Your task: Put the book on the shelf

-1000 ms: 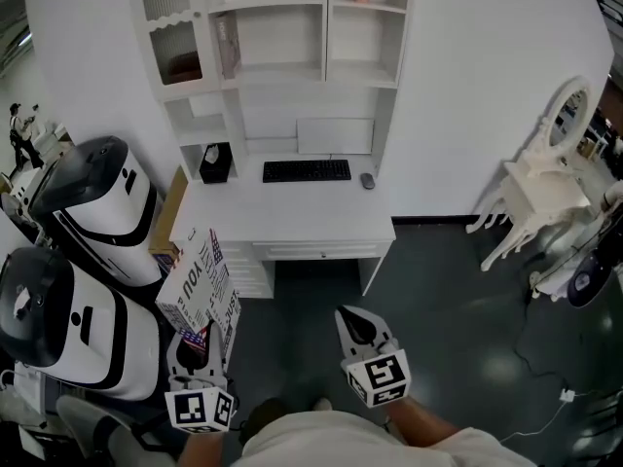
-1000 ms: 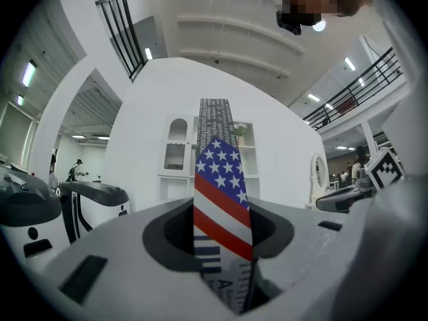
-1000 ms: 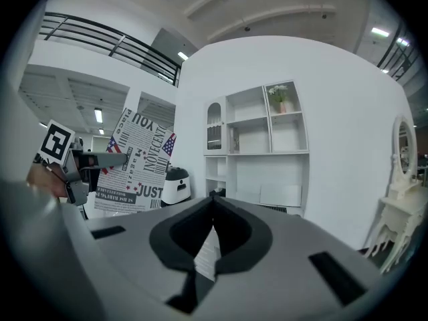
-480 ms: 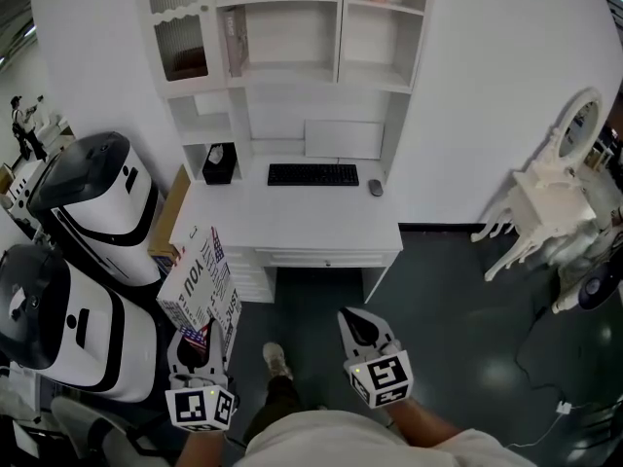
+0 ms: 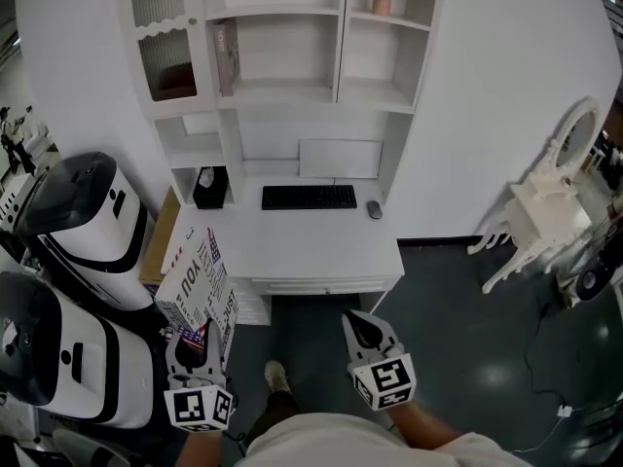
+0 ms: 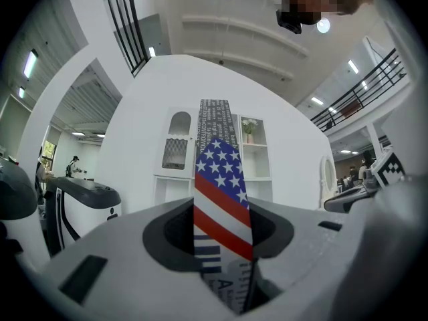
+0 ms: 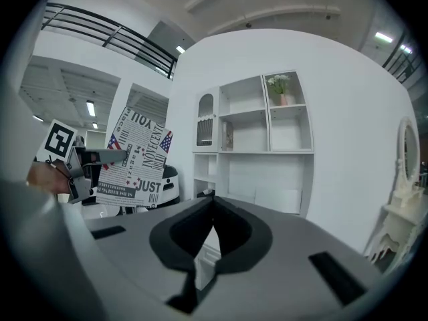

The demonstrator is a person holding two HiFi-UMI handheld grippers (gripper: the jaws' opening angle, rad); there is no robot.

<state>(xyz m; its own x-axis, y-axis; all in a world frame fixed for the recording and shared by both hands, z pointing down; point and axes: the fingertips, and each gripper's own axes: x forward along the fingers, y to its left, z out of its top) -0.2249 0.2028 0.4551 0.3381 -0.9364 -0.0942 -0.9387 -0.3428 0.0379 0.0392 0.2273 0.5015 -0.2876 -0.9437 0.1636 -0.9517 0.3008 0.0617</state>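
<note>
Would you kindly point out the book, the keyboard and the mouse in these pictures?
book [image 5: 200, 282], head view, on its printed cover.
keyboard [image 5: 309, 197], head view, on the middle of its keys.
mouse [image 5: 375, 209], head view, on its top.

Book [image 5: 200, 282]: smooth printed paper cover. Shelf [image 5: 341, 42] above the desk [image 5: 321, 246]: white painted finish, smooth and matt, the same as the desk. Keyboard [image 5: 309, 197] on the desk: black matt plastic. Floor [image 5: 467, 343] beside the desk: dark, smooth, glossy. Left gripper [image 5: 195, 341] and right gripper [image 5: 356, 319]: matt grey plastic.
</note>
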